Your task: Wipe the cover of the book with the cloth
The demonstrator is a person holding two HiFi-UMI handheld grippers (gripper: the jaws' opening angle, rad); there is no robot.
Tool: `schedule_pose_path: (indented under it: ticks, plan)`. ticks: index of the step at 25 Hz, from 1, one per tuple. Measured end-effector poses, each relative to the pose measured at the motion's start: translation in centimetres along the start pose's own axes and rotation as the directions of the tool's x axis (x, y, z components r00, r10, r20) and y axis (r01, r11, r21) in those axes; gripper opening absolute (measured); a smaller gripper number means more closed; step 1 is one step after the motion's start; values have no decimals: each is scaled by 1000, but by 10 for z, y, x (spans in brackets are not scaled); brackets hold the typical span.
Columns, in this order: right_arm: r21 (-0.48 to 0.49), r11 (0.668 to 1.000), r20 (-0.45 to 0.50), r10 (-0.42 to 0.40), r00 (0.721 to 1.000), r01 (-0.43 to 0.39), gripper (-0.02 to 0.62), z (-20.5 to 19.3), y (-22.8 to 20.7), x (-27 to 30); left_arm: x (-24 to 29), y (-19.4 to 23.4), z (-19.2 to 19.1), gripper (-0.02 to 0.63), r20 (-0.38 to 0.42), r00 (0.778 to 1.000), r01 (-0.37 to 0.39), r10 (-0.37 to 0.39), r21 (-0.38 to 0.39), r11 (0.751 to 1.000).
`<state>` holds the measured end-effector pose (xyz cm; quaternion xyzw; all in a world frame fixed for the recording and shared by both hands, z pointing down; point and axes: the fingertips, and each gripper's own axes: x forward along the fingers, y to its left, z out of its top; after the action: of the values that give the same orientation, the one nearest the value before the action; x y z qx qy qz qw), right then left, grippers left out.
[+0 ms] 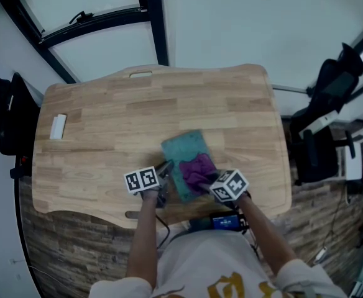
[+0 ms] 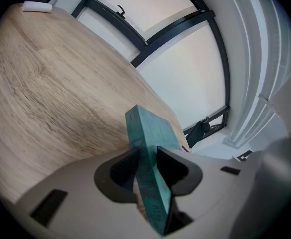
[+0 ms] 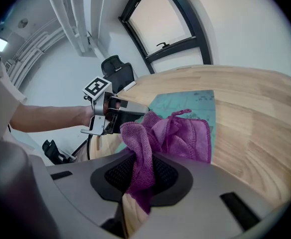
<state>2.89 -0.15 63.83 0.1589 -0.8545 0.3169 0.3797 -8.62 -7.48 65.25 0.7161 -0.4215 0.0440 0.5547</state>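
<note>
A teal book [image 1: 184, 155] lies flat on the wooden table [image 1: 107, 129], near its front edge. My left gripper [image 1: 166, 177] is shut on the book's near left edge; in the left gripper view the book [image 2: 148, 153] runs edge-on between the jaws. A purple cloth [image 1: 197, 169] rests bunched on the near part of the cover. My right gripper [image 1: 207, 188] is shut on the cloth [image 3: 155, 138], which spreads over the teal cover [image 3: 195, 103]. In the right gripper view the left gripper [image 3: 130, 114] shows at the book's left side.
A small white block [image 1: 58, 126] lies at the table's left end, also seen far off as the white block [image 2: 36, 6]. A black office chair [image 1: 330, 104] stands to the right of the table. Dark window frames [image 1: 150, 17] run beyond the far edge.
</note>
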Motion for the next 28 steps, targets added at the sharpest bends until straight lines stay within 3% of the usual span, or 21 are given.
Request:
schedule_pose_path:
  ticks: [10, 28]
  plan:
    - [9, 1000, -6, -10, 1000, 10, 72, 0, -6, 1, -1, 1, -2, 120, 4, 1000, -8, 8, -8, 1000]
    - [15, 998, 5, -54, 999, 54, 72, 44, -32, 10, -2, -3, -1, 121, -2, 1000, 1, -1, -18, 1000]
